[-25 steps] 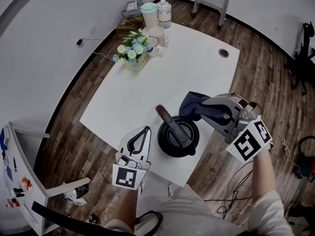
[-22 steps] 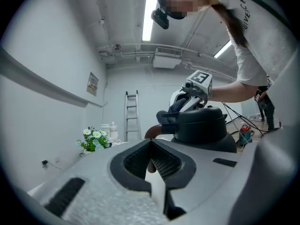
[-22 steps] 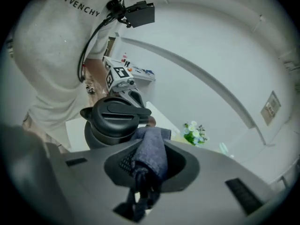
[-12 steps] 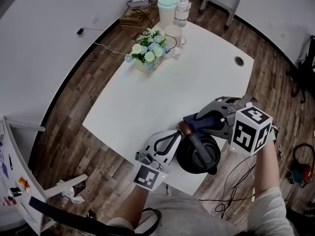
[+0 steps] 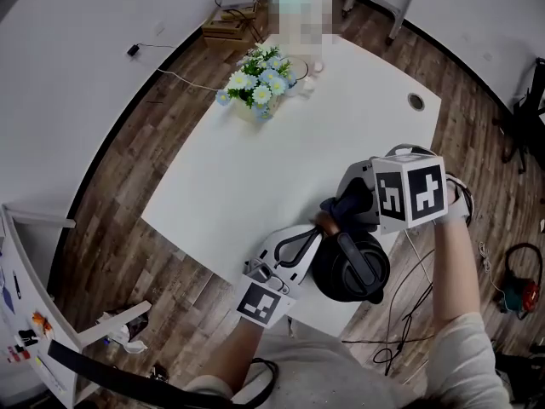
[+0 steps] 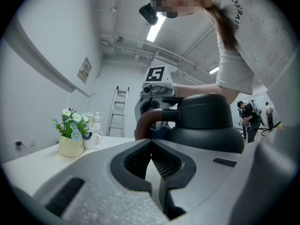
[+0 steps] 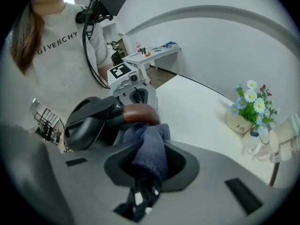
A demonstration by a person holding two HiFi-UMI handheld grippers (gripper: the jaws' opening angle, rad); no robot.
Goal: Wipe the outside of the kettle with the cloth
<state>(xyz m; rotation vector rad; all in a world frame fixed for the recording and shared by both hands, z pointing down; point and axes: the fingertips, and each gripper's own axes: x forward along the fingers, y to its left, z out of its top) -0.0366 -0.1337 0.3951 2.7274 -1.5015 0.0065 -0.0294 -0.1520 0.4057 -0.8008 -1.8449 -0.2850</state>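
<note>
kettle point(image 5: 337, 276) beside left claw point(image 5: 312, 238), cloth point(image 5: 348, 204) in right claw point(image 5: 361, 199) touching it

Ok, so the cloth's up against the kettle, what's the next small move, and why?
Probably draw the right hand-held gripper, jaws shut on the cloth, down and around the black side of the kettle. The cloth sits by the brown handle end, so the body is the nearest surface to wipe. The left hand-held gripper, jaws together and empty, sits beside the kettle.
</note>
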